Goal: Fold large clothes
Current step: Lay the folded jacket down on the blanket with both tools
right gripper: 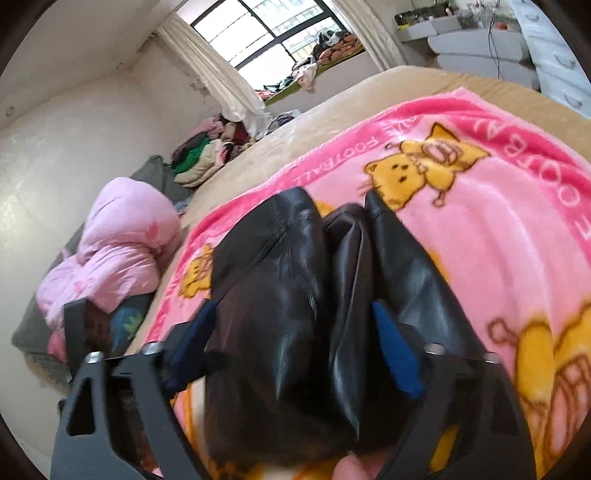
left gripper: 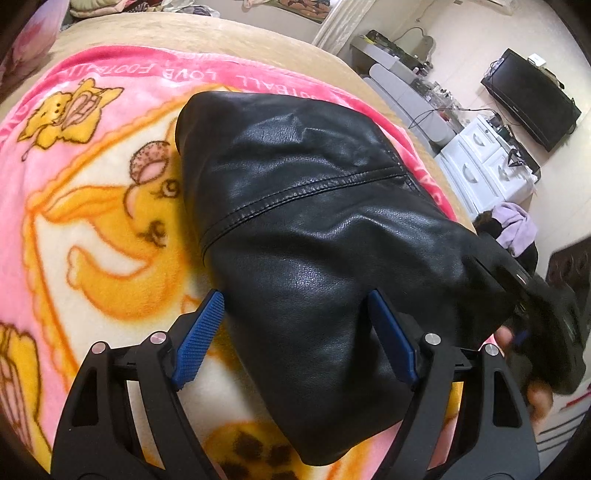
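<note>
**Black leather jacket lay folded into a bundle, both claws spread around it**

Beneath and ahead of both claws stretched the wide bed with its tan cover, and over that, directly under the claws, lay the fluffy pink blanket printed with yellow cartoon cats. On the blanket, reaching from between the claw fingers out ahead of them, sat the large black leather jacket, already doubled into a compact, roughly rectangular bundle with a stitched seam running across its top.

The left claw stood wide apart, its blue ribbed fingers straddling the near end of the bundle; the left finger sat just beside the leather and the right one rested against it, with no visible squeeze. The right claw was about half spread, and in its blurred view several stacked leather layers ran between its fingers; no pad could be seen pressing on them, so it appeared to hold nothing.

Judging by how things lay, the main folds were done: no sleeve or loose hem trailed out in either view. What seemed left was tidying, since the layers facing the right claw gaped unevenly, and pressing the bundle flat or squaring its edges looked like the remaining work.
</note>
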### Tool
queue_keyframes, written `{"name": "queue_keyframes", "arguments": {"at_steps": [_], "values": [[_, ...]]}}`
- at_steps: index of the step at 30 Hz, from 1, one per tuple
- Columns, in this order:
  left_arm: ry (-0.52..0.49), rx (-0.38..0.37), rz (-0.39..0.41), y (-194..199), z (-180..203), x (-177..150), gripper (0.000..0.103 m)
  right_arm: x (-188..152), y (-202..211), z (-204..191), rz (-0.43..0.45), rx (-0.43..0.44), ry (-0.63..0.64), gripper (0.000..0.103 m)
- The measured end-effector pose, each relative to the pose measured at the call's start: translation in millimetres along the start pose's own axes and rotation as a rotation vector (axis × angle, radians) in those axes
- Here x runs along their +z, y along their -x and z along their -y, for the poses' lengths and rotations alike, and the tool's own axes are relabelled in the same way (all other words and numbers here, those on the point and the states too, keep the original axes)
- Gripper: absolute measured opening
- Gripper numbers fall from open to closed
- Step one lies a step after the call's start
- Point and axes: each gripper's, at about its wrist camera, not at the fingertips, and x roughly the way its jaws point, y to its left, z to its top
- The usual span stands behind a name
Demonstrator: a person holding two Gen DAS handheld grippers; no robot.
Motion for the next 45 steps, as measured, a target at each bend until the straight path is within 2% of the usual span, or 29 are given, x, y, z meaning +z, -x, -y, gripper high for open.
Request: {"name": "queue_keyframes", "arguments": {"at_steps": [1,3,7,9,14,19,22,25,28,35,37,38,43,45], "values": [[-0.002,0.002,0.003,0.4,-1.4,1.0,0.072,3.2,-2.5,-6.3,-0.001,-0.013,0.047,0.037],[-0.004,0.000,0.006,1.6,-2.4,3.4,0.073,6.6,-1.4,-20.7,0.022,-0.018,0.136,0.028],[0.066,-0.046,0.040,12.1,-18.7,7.7,0.077,12.7,26.7,-42.6,0.157,0.021,0.251,0.026],[0.088,-0.067,0.050,14.6,-21.9,9.0,0.077,17.6,37.5,-36.9,0.186,0.015,0.262,0.026],[0.053,-0.081,0.009,0.9,-5.3,5.7,0.077,17.1,38.0,22.8,0.159,-0.046,0.120,0.025],[0.027,-0.084,-0.020,-14.4,6.9,-1.6,0.080,5.3,28.9,70.4,0.076,-0.025,-0.029,0.025],[0.018,-0.085,-0.034,-19.6,9.4,-3.9,0.081,-6.4,21.9,85.6,0.024,0.026,-0.121,0.026],[-0.007,-0.068,-0.040,-22.5,15.5,-5.2,0.084,-15.2,21.5,86.3,0.004,0.053,-0.152,0.026],[-0.028,-0.053,-0.042,-23.5,19.8,-6.1,0.084,-20.3,20.8,88.9,-0.013,0.043,-0.157,0.027],[-0.094,0.010,-0.030,-24.2,28.6,-6.1,0.088,-25.5,24.4,89.1,-0.063,0.036,-0.119,0.045],[-0.105,0.024,-0.026,-23.5,29.5,-4.9,0.089,-26.1,30.4,91.2,-0.064,0.027,-0.120,0.058],[-0.108,0.029,-0.025,-22.5,29.6,-4.8,0.089,-26.2,33.4,92.6,-0.062,0.027,-0.122,0.068],[-0.120,0.043,-0.021,-18.8,31.0,-5.6,0.092,-26.5,48.2,98.7,-0.031,0.038,-0.125,0.073],[-0.114,0.045,-0.023,-18.4,29.3,-6.9,0.093,-26.8,51.6,99.5,-0.021,0.045,-0.121,0.071]]}}
